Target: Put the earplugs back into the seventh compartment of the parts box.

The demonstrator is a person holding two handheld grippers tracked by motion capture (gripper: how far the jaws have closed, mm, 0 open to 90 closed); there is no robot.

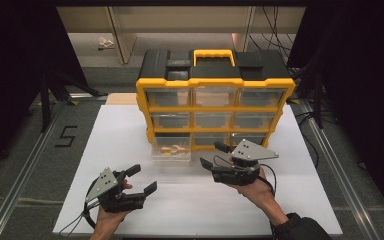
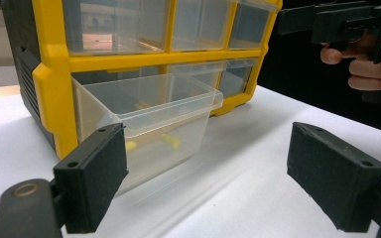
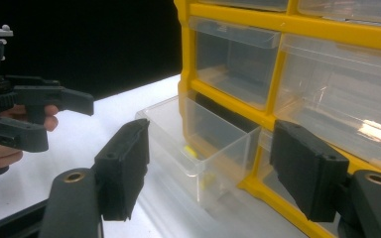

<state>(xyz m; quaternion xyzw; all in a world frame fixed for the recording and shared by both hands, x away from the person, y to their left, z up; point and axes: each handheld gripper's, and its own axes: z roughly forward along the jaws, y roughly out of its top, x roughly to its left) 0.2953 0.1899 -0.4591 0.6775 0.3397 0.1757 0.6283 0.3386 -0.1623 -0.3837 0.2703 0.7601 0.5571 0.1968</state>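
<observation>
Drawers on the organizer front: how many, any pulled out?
9 drawers, a three-by-three grid in the organizer. One is pulled out, the bottom-left drawer; the other eight sit closed. None seems hidden.

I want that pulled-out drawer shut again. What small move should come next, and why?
Probably bring the right tool up to the front of the clear drawer and push. The drawer juts from the yellow organizer's bottom-left slot, and the right tool hangs open close beside it, holding nothing.

dim, dark surroundings; overhead light brightens the white table (image 1: 130,130), glare on clear drawers (image 3: 377,134), near jaws slightly blurred.
</observation>
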